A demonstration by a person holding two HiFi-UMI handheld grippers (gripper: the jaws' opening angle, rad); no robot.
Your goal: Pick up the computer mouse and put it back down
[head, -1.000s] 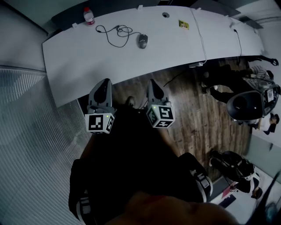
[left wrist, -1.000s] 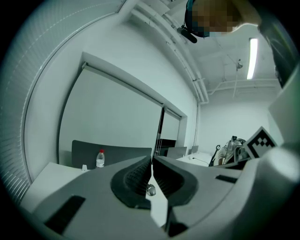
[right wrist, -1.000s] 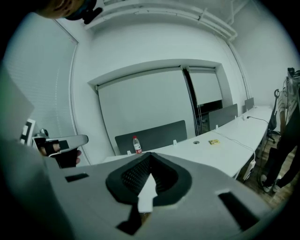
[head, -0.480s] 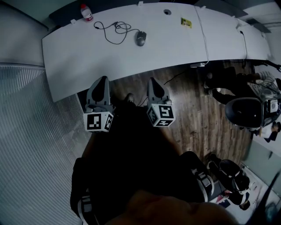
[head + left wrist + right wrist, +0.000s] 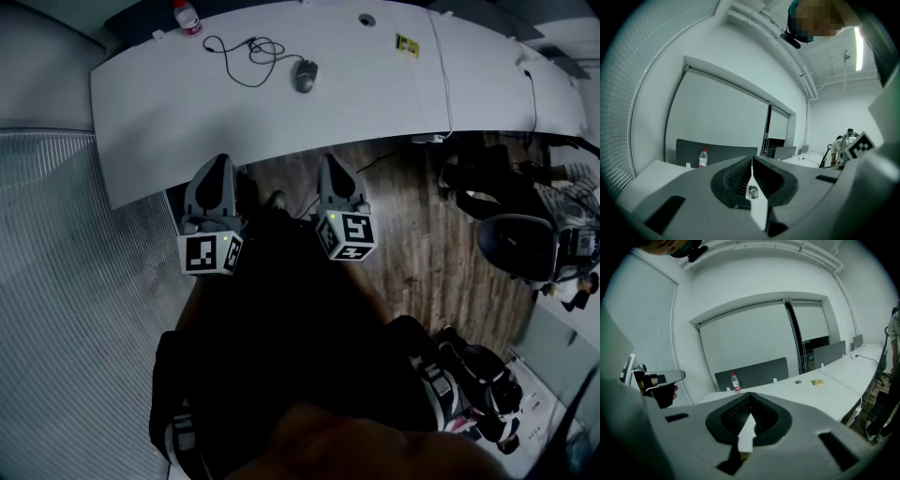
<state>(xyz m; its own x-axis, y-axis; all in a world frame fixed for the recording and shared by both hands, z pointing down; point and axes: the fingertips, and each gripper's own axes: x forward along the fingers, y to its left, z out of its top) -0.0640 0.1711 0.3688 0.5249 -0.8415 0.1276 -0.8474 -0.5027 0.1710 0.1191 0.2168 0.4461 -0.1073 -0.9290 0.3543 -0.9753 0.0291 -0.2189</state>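
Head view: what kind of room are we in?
Probably an office or meeting room: a long white desk with a wired computer mouse and a water bottle on it, a grey divider panel along its far edge, and wood-look flooring below.

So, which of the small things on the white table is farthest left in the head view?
The red-capped bottle, at the far left corner of the table. The computer mouse and the yellow card lie further right.

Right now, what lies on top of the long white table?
A computer mouse, its looped cable, a red-capped bottle, a yellow label. The tabletop under them is covered.
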